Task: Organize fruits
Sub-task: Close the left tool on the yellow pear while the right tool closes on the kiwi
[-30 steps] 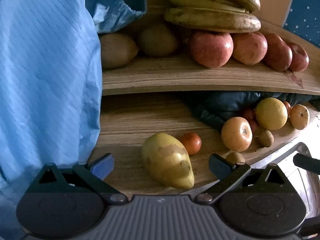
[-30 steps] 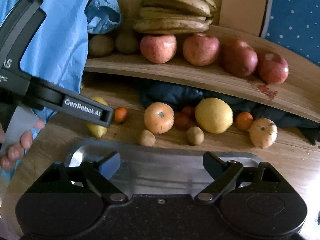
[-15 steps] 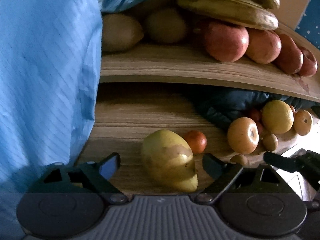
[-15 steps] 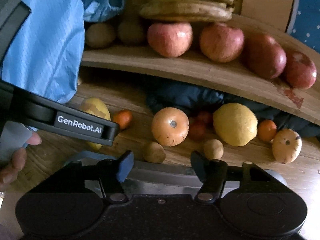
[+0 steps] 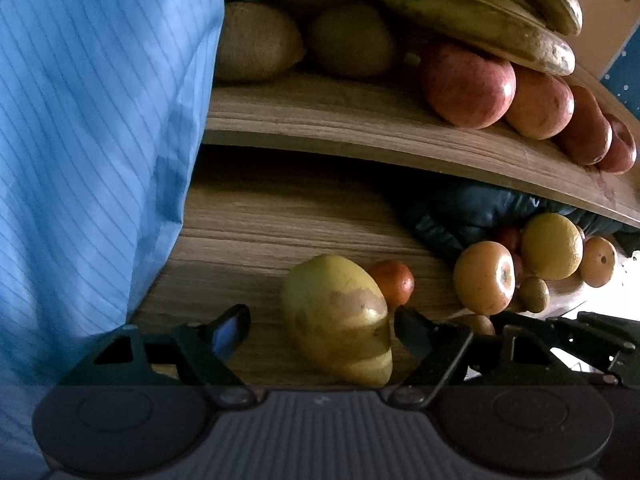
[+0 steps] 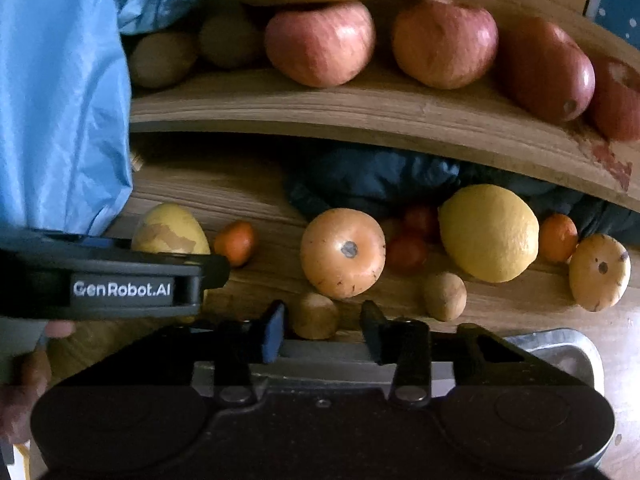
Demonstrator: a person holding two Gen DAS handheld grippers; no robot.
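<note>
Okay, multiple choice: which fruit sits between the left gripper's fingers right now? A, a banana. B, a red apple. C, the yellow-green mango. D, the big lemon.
C: in the left wrist view the left gripper has closed in around the yellow-green mango on the wooden surface.

Both grippers are pointing steeply downward, the left gripper (image 5: 320, 330) with jaws closing yet standing wide, the right gripper (image 6: 320, 330) closing to a narrow gap, fingers of a hand (image 6: 28, 376) curling on the left handle.
</note>
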